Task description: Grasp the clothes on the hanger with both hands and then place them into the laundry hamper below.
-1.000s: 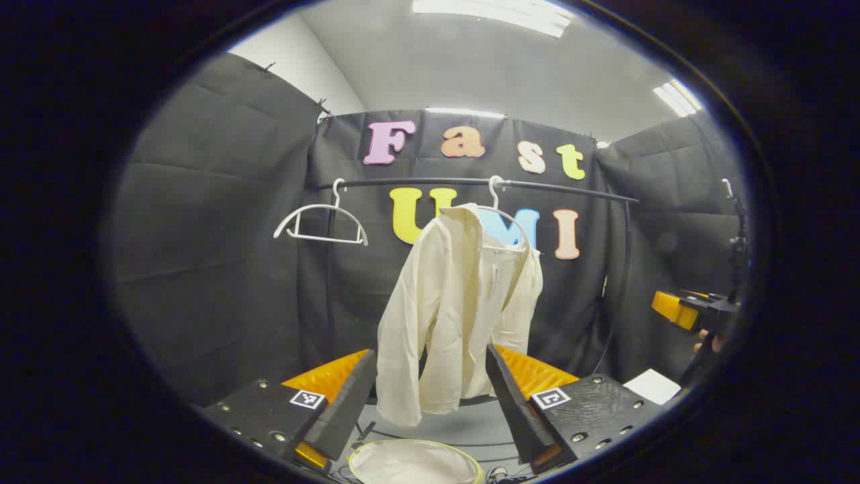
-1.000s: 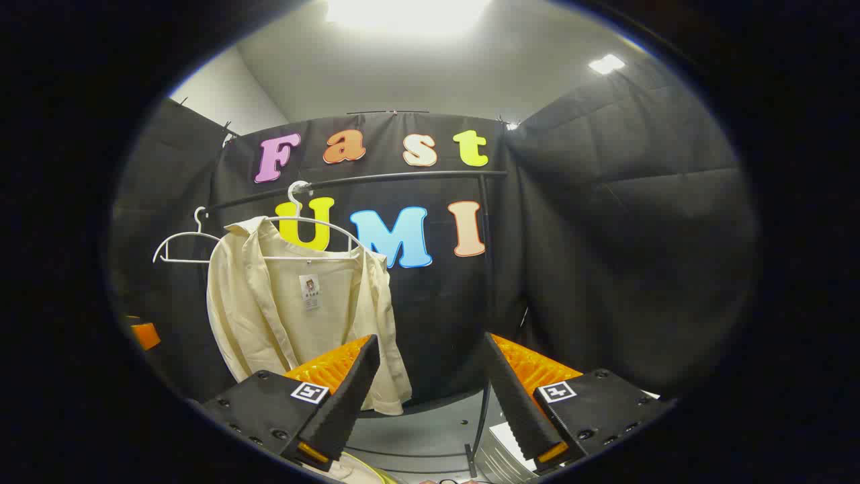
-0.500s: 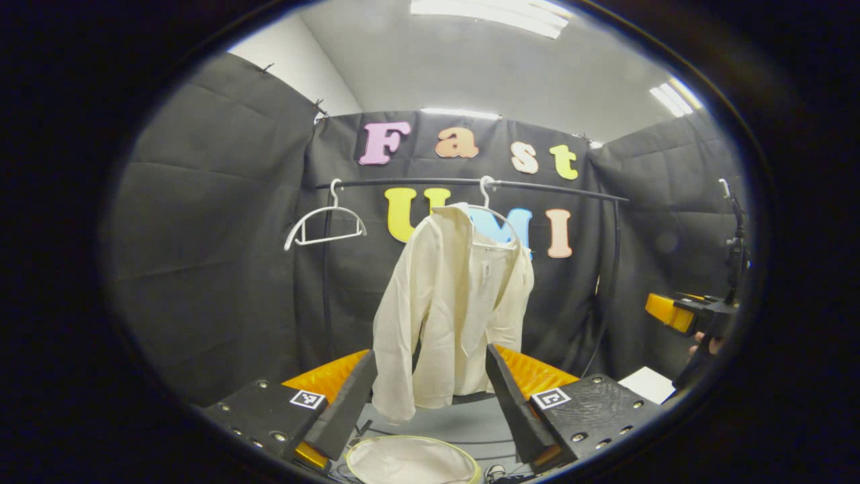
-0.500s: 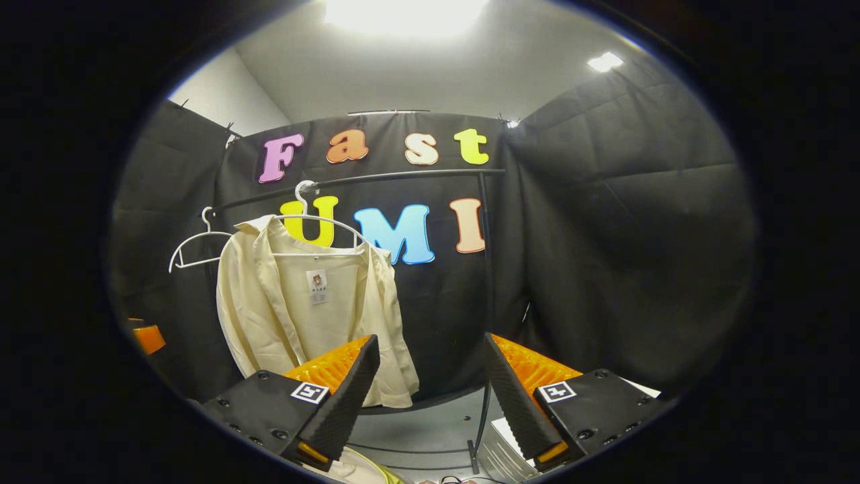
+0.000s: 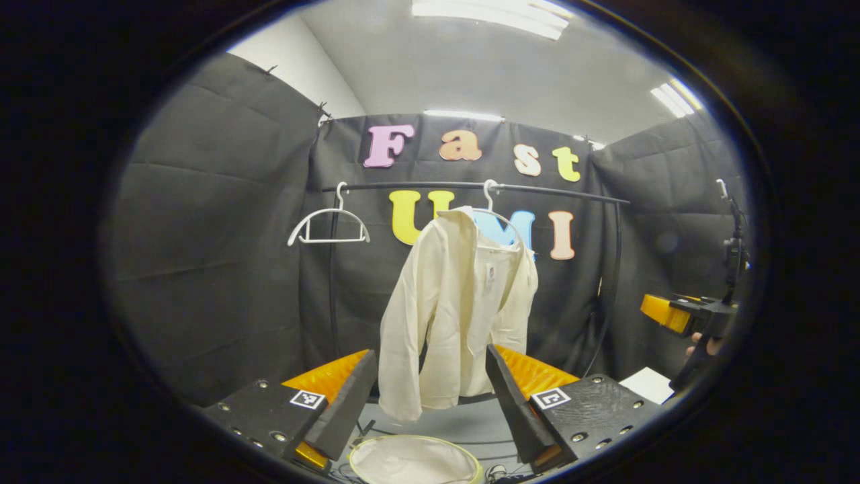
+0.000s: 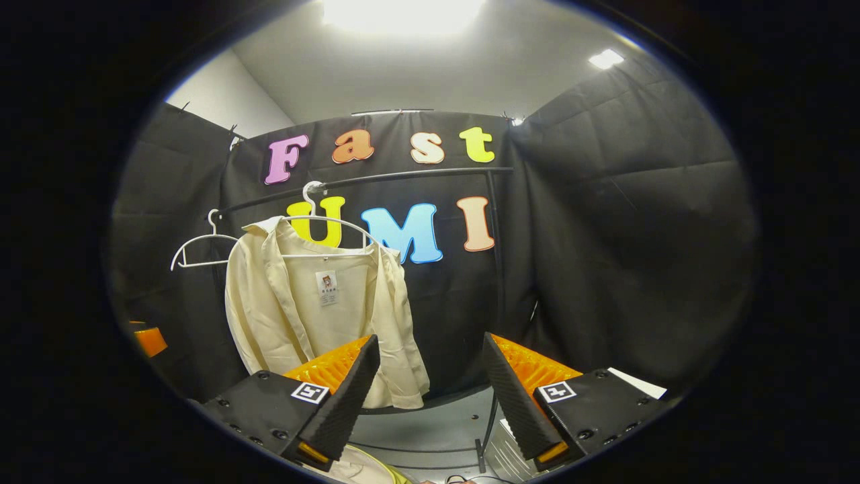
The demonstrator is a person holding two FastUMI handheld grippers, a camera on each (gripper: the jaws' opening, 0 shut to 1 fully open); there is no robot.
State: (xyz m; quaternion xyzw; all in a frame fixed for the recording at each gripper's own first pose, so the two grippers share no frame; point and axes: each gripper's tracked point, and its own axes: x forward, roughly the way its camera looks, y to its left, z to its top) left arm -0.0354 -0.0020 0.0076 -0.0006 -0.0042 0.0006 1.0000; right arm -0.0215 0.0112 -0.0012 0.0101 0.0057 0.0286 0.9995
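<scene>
Looking along our left tongs [image 5: 430, 403], we see their two fingers spread wide with nothing between them, and the cream shirt [image 5: 457, 316] hanging beyond the gap, well apart from the tips. The shirt sits on a white hanger [image 5: 494, 215] hooked over a black rail [image 5: 470, 185], its near sleeve drooping lower than the rest. Below it, close to the bottom of the left gripper view and between our fingers, lies the round mouth of the laundry hamper [image 5: 415, 459], pale inside with a yellow-green rim. Our right tongs [image 5: 678, 312] show at the far right of that view, with part of a hand [image 5: 702, 346] behind them; from here we cannot tell how their fingers stand.

From the right gripper view the answer is plain: the right tongs [image 6: 430, 403] are also spread wide and hold nothing. Here the shirt [image 6: 322, 309] hangs to the left of the gap, partly behind the left finger [image 6: 342, 396], open at the front with a small tag below the collar. A sliver of the hamper's rim [image 6: 383, 467] peeks out at the bottom edge, and a piece of our left tongs [image 6: 149, 339] shows at the far left.

Counting up, we find one shirt, one hamper, one rail and two white hangers: the one carrying the shirt [image 6: 329, 225] and a bare hanger [image 5: 329, 225] farther left on the same rail, seen too in the right gripper view [image 6: 201, 245].
</scene>
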